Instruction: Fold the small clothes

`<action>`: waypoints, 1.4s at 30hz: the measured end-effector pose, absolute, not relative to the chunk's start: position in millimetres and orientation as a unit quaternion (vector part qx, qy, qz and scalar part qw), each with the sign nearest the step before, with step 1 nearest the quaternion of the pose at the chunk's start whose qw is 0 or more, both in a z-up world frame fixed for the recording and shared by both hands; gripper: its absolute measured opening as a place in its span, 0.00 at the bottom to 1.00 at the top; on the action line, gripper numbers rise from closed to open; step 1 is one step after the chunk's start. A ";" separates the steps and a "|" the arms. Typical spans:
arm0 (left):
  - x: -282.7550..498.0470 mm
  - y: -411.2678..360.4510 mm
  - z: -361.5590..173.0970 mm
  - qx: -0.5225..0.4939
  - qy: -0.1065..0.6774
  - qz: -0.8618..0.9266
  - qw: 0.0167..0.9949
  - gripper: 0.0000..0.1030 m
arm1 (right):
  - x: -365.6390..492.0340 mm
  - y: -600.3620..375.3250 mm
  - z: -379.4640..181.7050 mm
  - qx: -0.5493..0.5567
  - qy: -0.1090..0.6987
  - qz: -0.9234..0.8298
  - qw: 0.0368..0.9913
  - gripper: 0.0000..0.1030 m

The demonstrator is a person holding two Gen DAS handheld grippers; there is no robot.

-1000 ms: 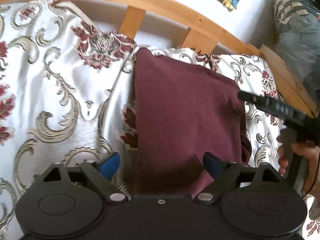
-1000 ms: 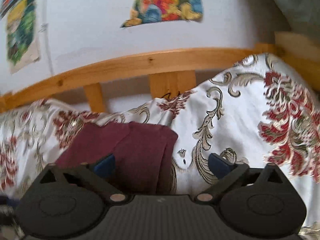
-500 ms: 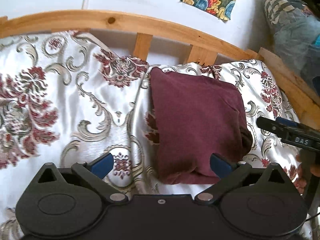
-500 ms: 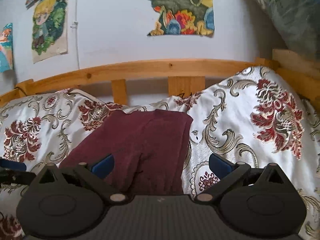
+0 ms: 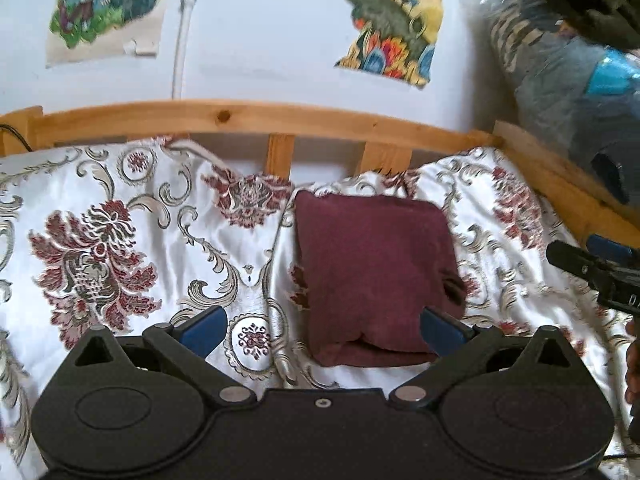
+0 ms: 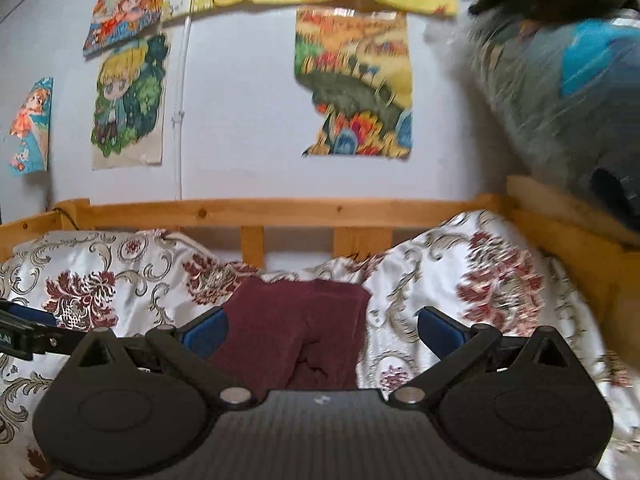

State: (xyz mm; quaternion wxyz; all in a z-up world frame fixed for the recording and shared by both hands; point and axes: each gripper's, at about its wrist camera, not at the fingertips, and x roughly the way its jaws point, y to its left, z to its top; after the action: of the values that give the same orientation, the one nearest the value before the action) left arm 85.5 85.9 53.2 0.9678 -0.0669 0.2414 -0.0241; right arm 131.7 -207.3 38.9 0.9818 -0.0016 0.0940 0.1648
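The left claw (image 5: 322, 330) is seen released, its blue pads (image 5: 204, 330) spread wide with nothing pressed between them. Just beyond and slightly toward its right pad, a folded maroon cloth garment (image 5: 374, 276) is laid flat as a rough rectangle on the bed, with its near folded edge just ahead of the pads and untouched by them. The right claw (image 6: 322, 332) is likewise seen released and empty; the same garment (image 6: 294, 326) is found ahead of its left pad, partly hidden behind the claw's black body. Each claw is caught at the edge of the other's view, and part of a hand (image 5: 632, 360) is visible at the right margin of the left view.

The garment is carried by a white satin bedcover with red and grey floral scrolls (image 5: 120, 248), which is rumpled into ridges on both sides of it. A light wooden slatted bed rail (image 6: 280, 212) is set behind the bedcover. Colourful cartoon pictures (image 6: 128, 104) are fixed to the pale wall, and a plastic-wrapped bundle of textiles (image 6: 560, 92) is piled at the right. No obstruction is seen between the claws and the garment.
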 end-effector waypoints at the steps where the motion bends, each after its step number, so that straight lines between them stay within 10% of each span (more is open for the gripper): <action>1: 77.4 84.5 54.5 -0.070 0.233 -0.024 0.970 0.99 | 122.1 -209.6 39.4 -0.002 0.086 0.158 0.984 1.00; 42: -4.3 57.8 -10.6 -0.051 0.259 0.041 0.964 0.99 | 23.5 -229.8 -41.4 0.001 0.168 0.110 0.980 1.00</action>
State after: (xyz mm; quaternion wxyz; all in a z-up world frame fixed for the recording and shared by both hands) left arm -4.3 57.8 -10.6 0.9638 -0.0507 0.2585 0.0411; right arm 23.5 -229.8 -41.4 0.9796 0.0015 0.1678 0.1103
